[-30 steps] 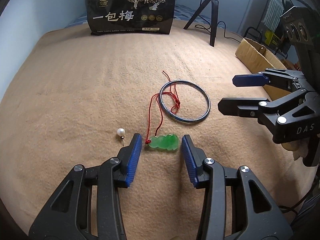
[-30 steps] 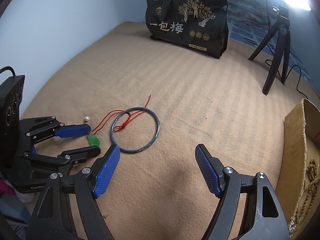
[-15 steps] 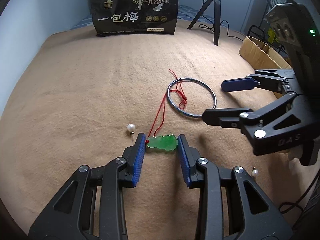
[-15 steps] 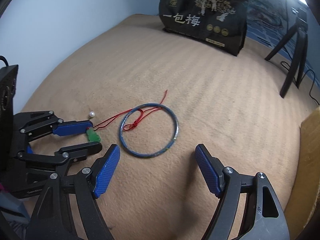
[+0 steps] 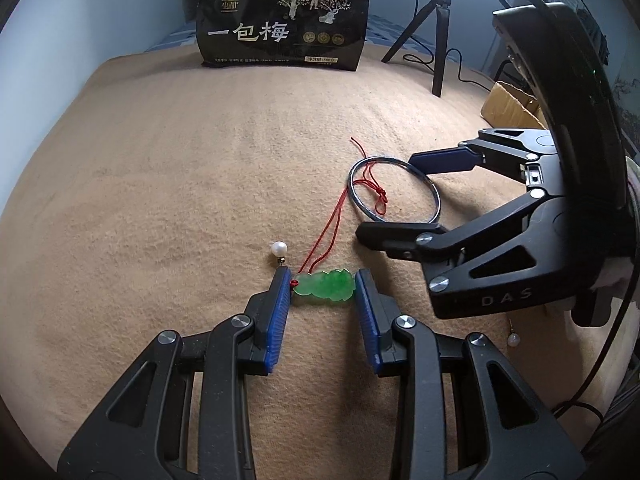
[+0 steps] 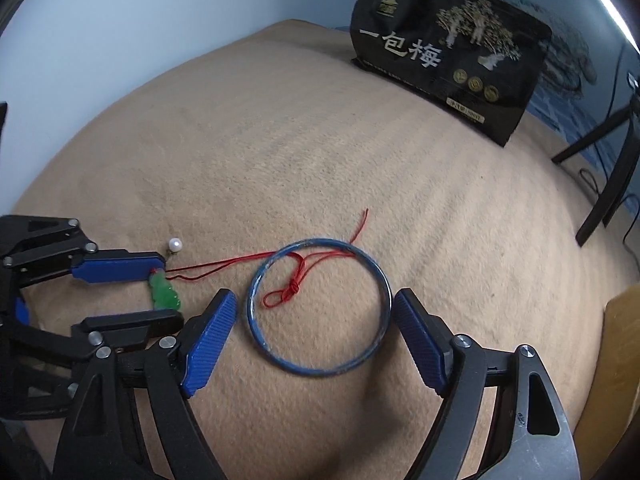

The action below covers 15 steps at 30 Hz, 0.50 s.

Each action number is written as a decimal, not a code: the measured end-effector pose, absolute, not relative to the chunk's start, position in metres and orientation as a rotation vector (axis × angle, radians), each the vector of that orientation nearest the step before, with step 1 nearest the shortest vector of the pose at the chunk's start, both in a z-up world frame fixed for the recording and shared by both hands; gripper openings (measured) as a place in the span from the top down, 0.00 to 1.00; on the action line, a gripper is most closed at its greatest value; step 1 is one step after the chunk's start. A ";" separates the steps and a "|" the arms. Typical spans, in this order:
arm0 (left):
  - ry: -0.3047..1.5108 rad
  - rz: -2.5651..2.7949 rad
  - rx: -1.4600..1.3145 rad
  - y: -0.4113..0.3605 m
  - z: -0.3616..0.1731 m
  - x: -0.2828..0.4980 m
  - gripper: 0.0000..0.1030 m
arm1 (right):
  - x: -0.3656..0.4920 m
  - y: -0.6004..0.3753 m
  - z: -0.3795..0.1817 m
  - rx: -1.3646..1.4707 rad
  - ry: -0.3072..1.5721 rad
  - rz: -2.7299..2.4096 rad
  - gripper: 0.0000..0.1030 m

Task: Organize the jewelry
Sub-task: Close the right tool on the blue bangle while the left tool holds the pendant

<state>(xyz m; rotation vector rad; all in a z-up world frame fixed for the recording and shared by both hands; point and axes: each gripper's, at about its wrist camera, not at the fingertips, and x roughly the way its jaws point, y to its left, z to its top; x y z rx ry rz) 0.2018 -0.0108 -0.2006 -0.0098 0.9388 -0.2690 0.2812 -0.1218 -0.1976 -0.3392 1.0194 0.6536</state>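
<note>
Your left gripper has its blue pads either side of the green carved jade pendant: the left pad meets the red-knot end, the right pad sits at or just off the other end. Closing, grip not confirmed. The pendant lies flat on the tan blanket.

Your right gripper is spread wide around the blue metal bangle, pads clear of the rim.

The pendant's red cord runs across the bangle, its knot inside the ring. A white pearl earring sits just beside your left pad.

Step judged: picking up the pendant. Next: finish closing, lift slowly; the cord may drag the bangle.
</note>
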 end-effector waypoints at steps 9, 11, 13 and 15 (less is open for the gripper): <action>0.943 -0.263 -0.018 -0.008 -0.197 0.199 0.69 | 0.280 -0.121 -0.193 -0.374 1.025 0.647 0.31; 0.944 -0.260 -0.023 -0.007 -0.196 0.198 0.69 | 0.277 -0.123 -0.190 -0.380 1.026 0.641 0.31; 0.943 -0.259 -0.028 -0.007 -0.193 0.198 0.69 | 0.273 -0.126 -0.185 -0.381 1.019 0.639 0.31; 0.937 -0.255 -0.031 -0.006 -0.187 0.196 0.69 | 0.269 -0.129 -0.178 -0.385 1.005 0.636 0.31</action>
